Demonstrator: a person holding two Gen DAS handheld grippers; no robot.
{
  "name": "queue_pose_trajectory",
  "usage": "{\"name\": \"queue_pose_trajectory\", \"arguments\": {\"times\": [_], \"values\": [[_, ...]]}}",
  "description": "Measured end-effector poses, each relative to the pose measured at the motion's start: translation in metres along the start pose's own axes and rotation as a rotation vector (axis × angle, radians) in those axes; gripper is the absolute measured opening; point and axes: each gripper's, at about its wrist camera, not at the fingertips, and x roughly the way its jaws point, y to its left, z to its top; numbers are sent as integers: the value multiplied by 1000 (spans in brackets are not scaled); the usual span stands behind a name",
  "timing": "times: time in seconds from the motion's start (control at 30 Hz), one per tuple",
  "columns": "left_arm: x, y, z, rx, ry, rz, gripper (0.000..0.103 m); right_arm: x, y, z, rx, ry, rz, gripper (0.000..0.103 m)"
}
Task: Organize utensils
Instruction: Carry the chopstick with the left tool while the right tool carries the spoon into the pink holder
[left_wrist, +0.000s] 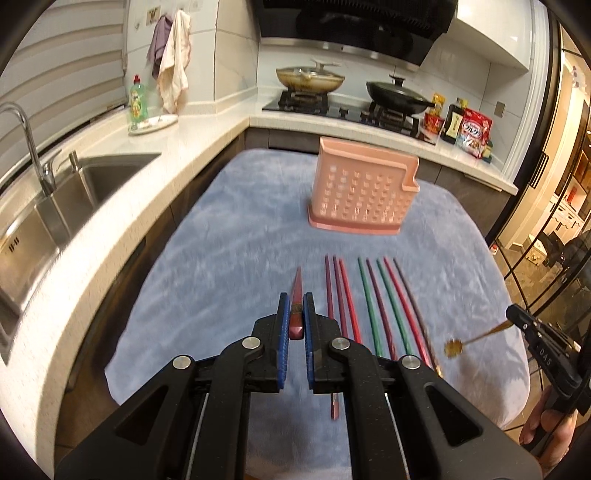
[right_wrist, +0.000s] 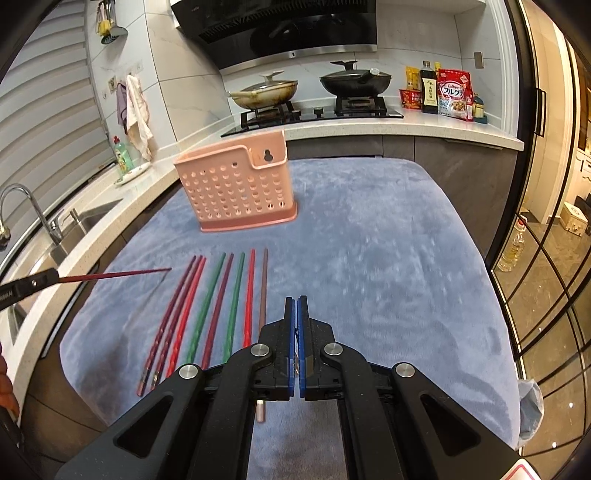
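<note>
Eight chopsticks (right_wrist: 207, 310) lie in a row on the blue plush cloth (right_wrist: 369, 258) over my table, with the pink perforated holder (right_wrist: 236, 188) standing upright beyond them. My left gripper (left_wrist: 294, 317) is clamped on a dark red chopstick (left_wrist: 296, 299), lifted off the cloth. My right gripper (right_wrist: 296, 317) is pinched on a thin gold spoon (left_wrist: 476, 338). Sink (left_wrist: 74, 192) to the left, two lidded pans (right_wrist: 314, 86) on the stove behind.

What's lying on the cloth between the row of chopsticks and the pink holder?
Nothing. In both wrist views the blue cloth is bare between the far tips of the chopsticks and the base of the pink holder.
</note>
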Motion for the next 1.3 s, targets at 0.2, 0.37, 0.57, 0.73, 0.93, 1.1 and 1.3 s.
{"name": "queue_pose_trajectory", "arguments": {"times": [0.2, 0.37, 0.57, 0.73, 0.93, 1.1, 1.3], "values": [[-4, -2, 35, 15, -63, 12, 7, -1, -1, 25, 3, -33, 18, 1], [-4, -5, 71, 37, -115, 22, 7, 3, -1, 52, 7, -66, 39, 1], [-11, -12, 118, 53, -187, 17, 7, 9, 2, 97, 10, -111, 78, 1], [-23, -19, 161, 41, -277, -6, 7, 16, 8, 148, 10, -172, 100, 1], [-29, -28, 213, 17, -397, -22, 7, 32, 14, 202, 16, -233, 113, 1], [-15, -35, 248, 1, -439, -23, 7, 58, 19, 231, 22, -238, 124, 1], [10, -40, 265, -4, -455, -27, 7, 96, 20, 235, 27, -195, 133, 1]]}}
